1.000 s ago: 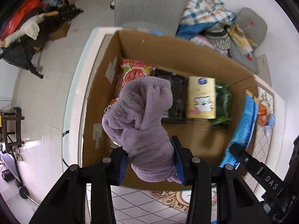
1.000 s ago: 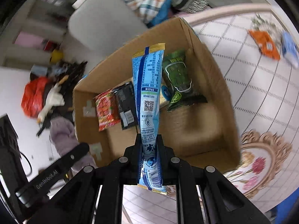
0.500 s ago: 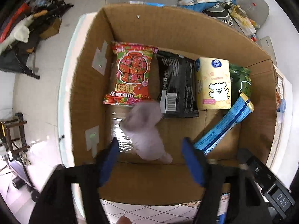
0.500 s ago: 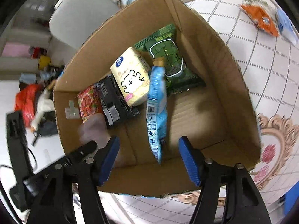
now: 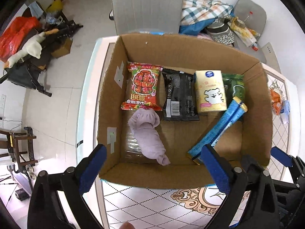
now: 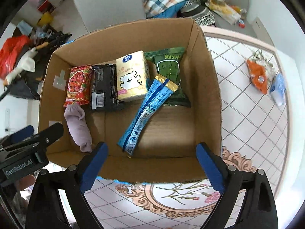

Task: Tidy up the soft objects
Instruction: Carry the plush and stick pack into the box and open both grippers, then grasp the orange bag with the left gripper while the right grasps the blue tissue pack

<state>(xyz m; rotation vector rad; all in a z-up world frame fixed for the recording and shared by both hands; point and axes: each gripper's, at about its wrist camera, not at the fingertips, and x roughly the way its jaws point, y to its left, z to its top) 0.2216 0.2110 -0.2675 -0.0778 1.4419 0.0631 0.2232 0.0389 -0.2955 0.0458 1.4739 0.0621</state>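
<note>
An open cardboard box (image 5: pixel 181 177) (image 6: pixel 207 80) stands on the patterned table. Inside lie a purple fuzzy sock (image 5: pixel 147 133) (image 6: pixel 77 125), a long blue packet (image 5: pixel 217 131) (image 6: pixel 146 110), a red wipes pack (image 5: pixel 143 85) (image 6: pixel 78 84), a black pack (image 5: pixel 178 94) (image 6: pixel 103 85), a yellow tissue pack (image 5: pixel 209 90) (image 6: pixel 131 76) and a green pack (image 5: pixel 235 85) (image 6: pixel 169 70). My left gripper (image 5: pixel 154 168) is open and empty above the box's near wall. My right gripper (image 6: pixel 152 164) is open and empty above the same wall, to the right.
An orange packet (image 6: pixel 257 76) and a pale blue packet (image 6: pixel 278 89) lie on the table right of the box. A grey chair (image 5: pixel 146 5) stands behind the box. Clothes are piled on a second chair (image 5: pixel 247 13). Clutter covers the floor at left (image 5: pixel 28 43).
Both grippers opened. The left let go of the purple sock and the right let go of the blue packet; both now lie in the box. Both grippers have pulled back to the near wall.
</note>
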